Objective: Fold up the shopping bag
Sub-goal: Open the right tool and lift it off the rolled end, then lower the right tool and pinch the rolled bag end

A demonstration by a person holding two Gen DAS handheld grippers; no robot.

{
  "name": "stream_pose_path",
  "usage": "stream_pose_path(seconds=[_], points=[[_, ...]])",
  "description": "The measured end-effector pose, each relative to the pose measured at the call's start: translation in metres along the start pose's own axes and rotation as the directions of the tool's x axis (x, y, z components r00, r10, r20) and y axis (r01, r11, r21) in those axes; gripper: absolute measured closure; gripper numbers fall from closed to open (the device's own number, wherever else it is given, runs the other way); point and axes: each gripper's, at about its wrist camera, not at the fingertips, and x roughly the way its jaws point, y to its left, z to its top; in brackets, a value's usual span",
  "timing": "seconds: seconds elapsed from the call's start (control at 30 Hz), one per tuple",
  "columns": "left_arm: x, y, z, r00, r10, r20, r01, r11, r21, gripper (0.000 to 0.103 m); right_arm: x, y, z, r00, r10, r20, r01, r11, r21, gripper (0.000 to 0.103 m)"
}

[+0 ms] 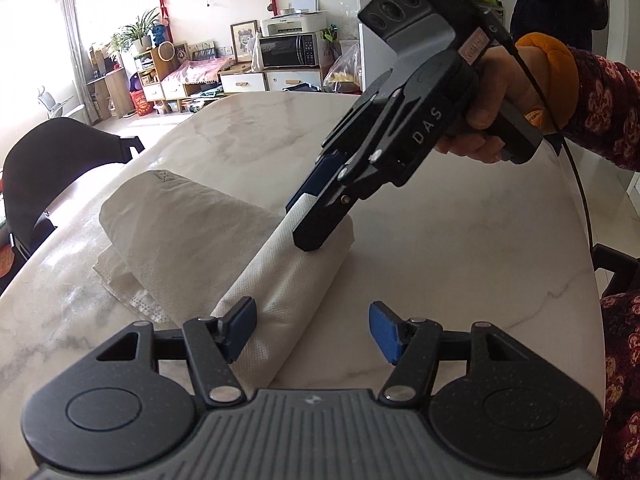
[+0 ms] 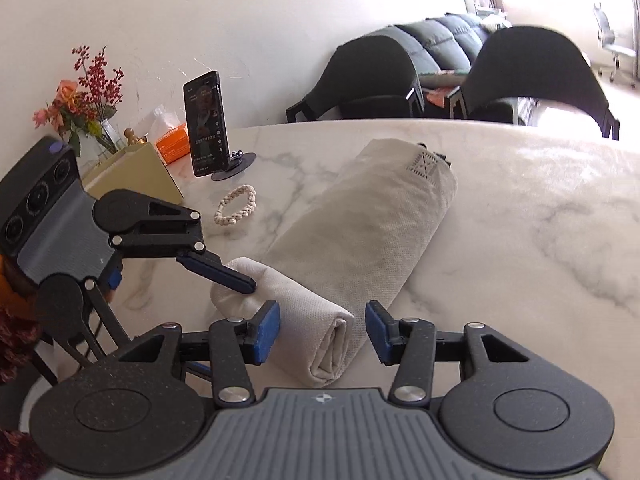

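The left wrist view looks forward and down along its own left gripper (image 1: 312, 330) at the bottom of the frame, close over the marble table (image 1: 460, 240), facing the room's far shelves at upper left. The right wrist view sits equally close and low behind the right gripper (image 2: 322, 332), facing a wall and chairs (image 2: 536, 76) at upper right. Both share the rolled shopping bag (image 1: 208, 240) mid-frame, seen from opposite ends, and each catches the other gripper.

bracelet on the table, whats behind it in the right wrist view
Behind the bracelet a phone stands upright on a round stand. Beyond it is bare wall. What lies directly behind the phone is hidden.
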Motion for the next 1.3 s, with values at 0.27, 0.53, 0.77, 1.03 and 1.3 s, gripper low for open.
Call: stream_pose_path(seconds=[0.27,0.53,0.77,1.03,1.3], points=[[-0.006,-0.004,0.003,1.000,-0.001,-0.027,0.001,1.000,0.008,0.040,-0.007,0.029,-0.005,0.995,-0.045,0.093,0.064,0.973,-0.220,0.083],[-0.011,0.001,0.005,1.000,-0.029,-0.003,0.029,0.999,-0.026,0.040,0.006,0.027,-0.004,0.998,-0.055,0.025,0.059,0.974,-0.221,0.091],[-0.012,0.005,0.005,0.999,-0.042,0.013,0.043,0.998,-0.038,0.040,0.007,0.031,-0.009,0.997,-0.066,0.041,0.074,0.968,-0.241,0.090],[-0.009,0.002,0.006,0.999,-0.044,0.013,0.044,0.998,-0.035,0.040,-0.004,0.050,-0.019,0.997,-0.050,0.063,0.071,0.916,-0.394,0.069],[-0.003,0.001,0.009,0.999,-0.030,0.010,0.030,0.999,0.014,0.040,0.007,0.065,-0.023,0.994,-0.111,0.018,0.101,0.820,-0.563,0.063]])
